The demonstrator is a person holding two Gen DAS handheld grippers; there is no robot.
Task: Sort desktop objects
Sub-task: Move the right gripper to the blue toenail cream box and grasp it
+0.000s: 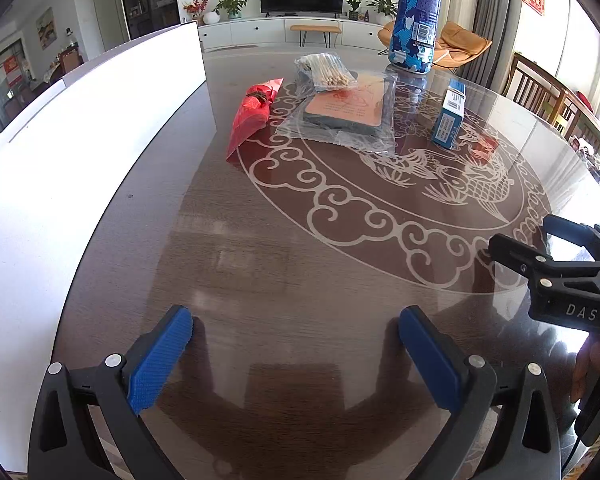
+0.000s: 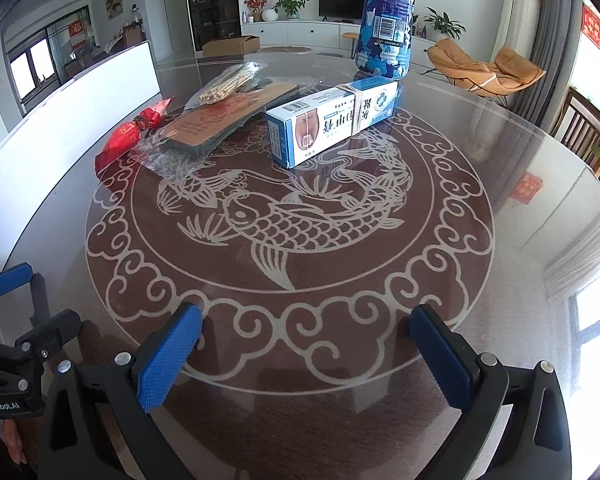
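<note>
On the far side of the glass-topped table lie a red packet (image 1: 250,114) (image 2: 130,134), a clear bag of cotton swabs (image 1: 326,70) (image 2: 226,82), a flat pack in clear plastic (image 1: 346,114) (image 2: 216,124) and a blue-white box (image 1: 449,116) (image 2: 332,120). A tall blue camouflage canister (image 1: 416,16) (image 2: 388,20) stands behind them. My left gripper (image 1: 296,344) is open and empty above the near table. My right gripper (image 2: 308,344) is open and empty over the fish pattern; it also shows in the left wrist view (image 1: 516,236).
A large white board or box (image 1: 80,152) (image 2: 72,116) stands along the table's left edge. Wooden chairs (image 1: 548,92) (image 2: 588,136) stand at the right. The table's glass top (image 1: 300,248) carries a fish and cloud pattern.
</note>
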